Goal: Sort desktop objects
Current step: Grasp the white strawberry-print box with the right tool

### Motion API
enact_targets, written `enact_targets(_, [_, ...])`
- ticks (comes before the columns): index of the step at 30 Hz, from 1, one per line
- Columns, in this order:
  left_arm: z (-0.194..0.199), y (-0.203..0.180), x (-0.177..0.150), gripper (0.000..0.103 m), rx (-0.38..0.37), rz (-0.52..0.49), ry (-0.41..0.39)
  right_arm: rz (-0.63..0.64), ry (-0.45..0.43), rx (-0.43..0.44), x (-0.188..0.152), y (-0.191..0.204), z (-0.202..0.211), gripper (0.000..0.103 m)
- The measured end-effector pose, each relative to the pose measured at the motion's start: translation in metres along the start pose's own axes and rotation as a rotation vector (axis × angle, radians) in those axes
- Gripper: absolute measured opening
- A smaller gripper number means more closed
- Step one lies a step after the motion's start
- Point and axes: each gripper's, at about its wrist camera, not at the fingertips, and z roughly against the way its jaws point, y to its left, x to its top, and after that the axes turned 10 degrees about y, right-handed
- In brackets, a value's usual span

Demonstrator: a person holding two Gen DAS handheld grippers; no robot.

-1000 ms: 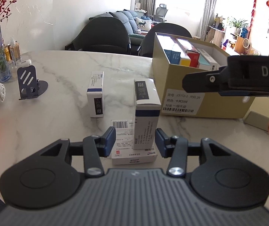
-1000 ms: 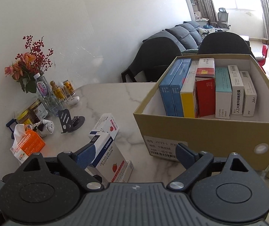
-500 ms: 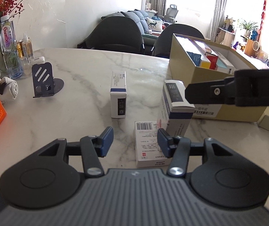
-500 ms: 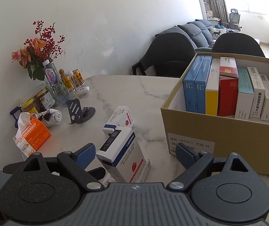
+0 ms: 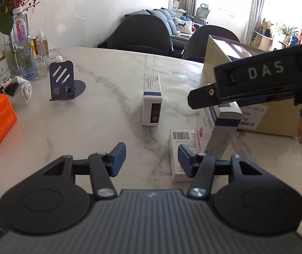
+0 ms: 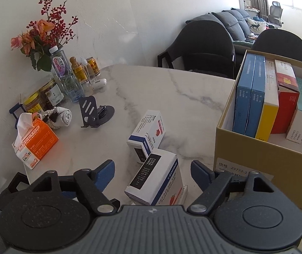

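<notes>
Flat box (image 5: 180, 148) half hidden beneath upright box (image 5: 218, 131).

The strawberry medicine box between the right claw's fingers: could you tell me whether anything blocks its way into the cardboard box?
Only the cardboard box's near wall; the strawberry medicine box must clear it. The right claw is open around it.

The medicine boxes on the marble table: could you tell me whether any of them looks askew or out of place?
Yes. The upright strawberry-print medicine box stands tilted, its base partly on a flat barcode box rather than squarely on the marble table. It sits between the open fingers of the right hand-held gripper, not gripped. The other loose medicine box stands square.
</notes>
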Motion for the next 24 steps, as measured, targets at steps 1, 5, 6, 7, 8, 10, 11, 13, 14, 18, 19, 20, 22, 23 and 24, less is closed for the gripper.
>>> enact_targets(1, [0.000, -0.001, 0.000, 0.054, 0.000, -0.002, 0.001, -0.010, 0.015, -0.002, 0.001, -0.001, -0.003, 0.071])
enact_targets(5, [0.000, -0.002, 0.000, 0.054, 0.000, -0.015, -0.002, -0.056, 0.038, 0.002, -0.001, -0.009, -0.004, 0.041])
enact_targets(6, [0.000, -0.003, 0.001, 0.054, -0.001, -0.017, -0.003, -0.062, 0.031, -0.005, -0.003, -0.009, -0.001, 0.030])
enact_targets(7, [0.000, -0.003, 0.001, 0.054, -0.004, -0.016, -0.003, -0.068, 0.028, -0.015, -0.004, -0.011, 0.002, 0.029])
enact_targets(8, [-0.001, -0.003, 0.001, 0.054, -0.006, -0.015, -0.003, -0.076, 0.027, -0.013, -0.005, -0.014, 0.005, 0.029])
enact_targets(10, [-0.003, -0.004, 0.002, 0.054, -0.013, -0.014, -0.001, -0.085, 0.028, -0.003, -0.009, -0.020, 0.007, 0.029])
enact_targets(11, [-0.004, -0.005, 0.002, 0.054, -0.016, -0.015, 0.000, -0.090, 0.024, 0.002, -0.010, -0.022, 0.010, 0.029])
enact_targets(13, [-0.003, -0.008, 0.002, 0.054, -0.021, -0.022, 0.000, -0.099, 0.004, 0.012, -0.012, -0.026, 0.018, 0.029])
enact_targets(14, [-0.003, -0.009, 0.002, 0.055, -0.021, -0.026, -0.001, -0.104, -0.006, 0.018, -0.013, -0.028, 0.022, 0.029])
enact_targets(18, [-0.004, -0.008, 0.003, 0.056, -0.017, -0.029, 0.000, -0.123, -0.047, 0.038, -0.016, -0.036, 0.039, 0.029])
enact_targets(19, [-0.004, -0.008, 0.003, 0.056, -0.019, -0.025, 0.001, -0.126, -0.059, 0.041, -0.016, -0.037, 0.044, 0.029])
enact_targets(20, [-0.005, -0.007, 0.004, 0.056, -0.020, -0.023, 0.001, -0.129, -0.071, 0.043, -0.016, -0.039, 0.049, 0.029])
enact_targets(22, [-0.005, -0.008, 0.005, 0.056, -0.020, -0.025, -0.001, -0.135, -0.092, 0.049, -0.007, -0.040, 0.054, 0.029])
enact_targets(23, [-0.005, -0.009, 0.006, 0.056, -0.020, -0.027, -0.002, -0.140, -0.103, 0.057, -0.006, -0.043, 0.058, 0.029])
enact_targets(24, [-0.005, -0.009, 0.006, 0.057, -0.021, -0.029, -0.004, -0.146, -0.118, 0.063, -0.004, -0.045, 0.063, 0.029])
